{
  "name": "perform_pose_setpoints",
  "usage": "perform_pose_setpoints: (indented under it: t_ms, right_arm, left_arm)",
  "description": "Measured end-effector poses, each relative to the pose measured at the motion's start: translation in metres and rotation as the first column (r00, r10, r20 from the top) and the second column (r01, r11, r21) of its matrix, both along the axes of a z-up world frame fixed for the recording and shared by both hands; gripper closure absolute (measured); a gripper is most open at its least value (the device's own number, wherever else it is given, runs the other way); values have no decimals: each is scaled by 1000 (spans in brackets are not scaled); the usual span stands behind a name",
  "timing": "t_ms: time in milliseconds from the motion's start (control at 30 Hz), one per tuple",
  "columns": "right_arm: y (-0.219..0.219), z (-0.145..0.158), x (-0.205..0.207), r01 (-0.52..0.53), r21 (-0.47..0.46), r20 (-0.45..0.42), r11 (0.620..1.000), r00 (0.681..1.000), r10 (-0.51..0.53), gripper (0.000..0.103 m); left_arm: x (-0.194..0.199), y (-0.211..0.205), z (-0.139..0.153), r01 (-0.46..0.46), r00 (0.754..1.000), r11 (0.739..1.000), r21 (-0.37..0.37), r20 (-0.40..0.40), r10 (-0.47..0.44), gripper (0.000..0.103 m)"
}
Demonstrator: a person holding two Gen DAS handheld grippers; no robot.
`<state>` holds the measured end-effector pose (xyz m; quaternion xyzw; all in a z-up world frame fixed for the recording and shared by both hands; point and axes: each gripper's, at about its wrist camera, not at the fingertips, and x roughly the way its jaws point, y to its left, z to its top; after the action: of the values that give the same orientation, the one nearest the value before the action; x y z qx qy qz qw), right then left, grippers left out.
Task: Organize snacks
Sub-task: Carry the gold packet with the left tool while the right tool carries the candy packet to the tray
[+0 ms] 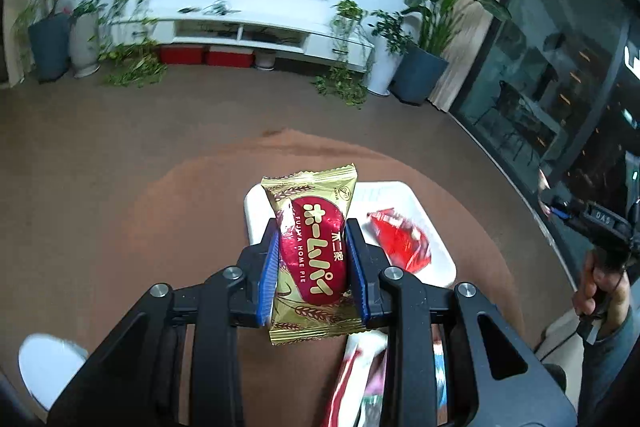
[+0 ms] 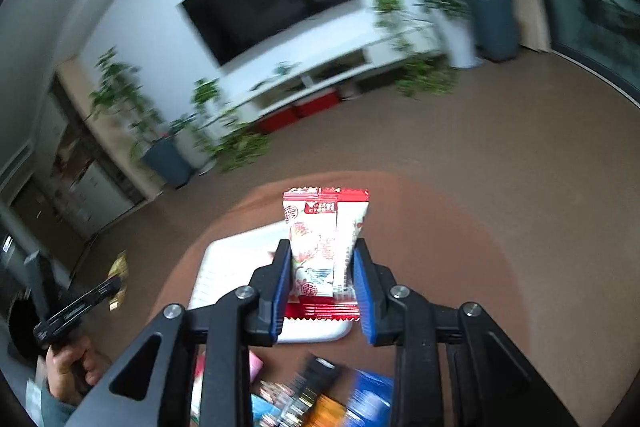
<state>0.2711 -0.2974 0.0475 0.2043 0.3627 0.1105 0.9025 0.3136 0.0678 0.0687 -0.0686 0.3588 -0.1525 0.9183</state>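
My left gripper (image 1: 311,227) is shut on a gold and red Home Pie packet (image 1: 310,255), held above the round brown table. Beyond it lies a white tray (image 1: 436,247) with a red wrapped snack (image 1: 400,241) inside. In the right wrist view, my right gripper (image 2: 322,247) is shut on a white and red snack packet (image 2: 324,247), held upright over a white tray (image 2: 224,267). A pile of loose snacks (image 2: 320,395) lies blurred on the table below that gripper. More packets (image 1: 360,379) show under the left gripper.
The brown round table (image 1: 180,227) stands on a carpeted floor. A white object (image 1: 48,367) sits at the lower left of the left wrist view. A hand (image 1: 600,291) with the other gripper shows at the right. A TV, a low cabinet and potted plants line the far wall.
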Motion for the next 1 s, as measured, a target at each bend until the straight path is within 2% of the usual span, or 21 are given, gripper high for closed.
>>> perform_pose_setpoints:
  t_ms: [133, 233, 333, 600, 733, 1000]
  right_arm:
    - [64, 0, 48, -121, -52, -14, 991, 993, 120, 71]
    - [107, -23, 79, -201, -88, -81, 976, 978, 194, 71]
    - [132, -48, 94, -238, -136, -139, 962, 966, 219, 71]
    - [146, -110, 106, -282, -190, -268, 940, 936, 227, 71]
    - [148, -129, 111, -295, -198, -306, 935, 925, 227, 71]
    - [152, -149, 109, -318, -217, -346, 923, 909, 232, 70]
  left_arm:
    - [49, -34, -12, 51, 998, 998, 43, -31, -49, 74]
    - [76, -50, -39, 65, 994, 997, 52, -92, -60, 74]
    - [99, -59, -71, 66, 987, 996, 60, -150, -56, 74]
    - [115, -67, -141, 52, 972, 995, 86, -234, -31, 74]
    - [123, -72, -159, 57, 969, 993, 103, -246, -30, 74]
    - [131, -92, -181, 73, 968, 988, 137, -248, -38, 74]
